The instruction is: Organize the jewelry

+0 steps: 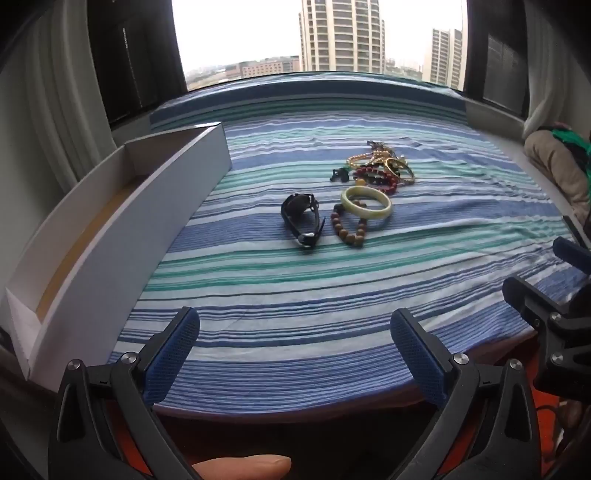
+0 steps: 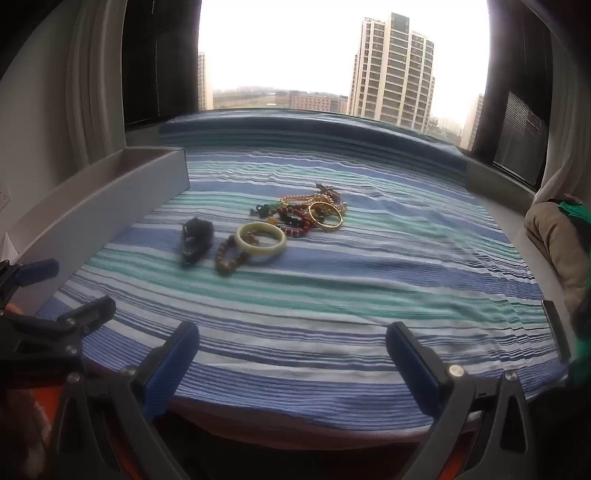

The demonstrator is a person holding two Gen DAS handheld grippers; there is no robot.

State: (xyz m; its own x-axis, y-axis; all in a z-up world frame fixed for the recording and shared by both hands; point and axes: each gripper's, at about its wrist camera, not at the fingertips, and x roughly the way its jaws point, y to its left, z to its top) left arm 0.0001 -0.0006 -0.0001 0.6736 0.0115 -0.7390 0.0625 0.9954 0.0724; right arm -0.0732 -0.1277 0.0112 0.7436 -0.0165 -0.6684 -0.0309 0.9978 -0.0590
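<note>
Now | both grippers, left [image 1: 293,349] and right [image 2: 291,354]: fingers spread, empty | risk: tangled bracelets [image 1: 380,168] (piled) lift together.

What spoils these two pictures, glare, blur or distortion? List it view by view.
Left wrist view: the window is blown out white, fisheye bends the striped cloth, the watch is fairly sharp. Right wrist view: the same white glare and bending, softer overall; the watch is a dark blur, and the jade bangle is softer too.
</note>
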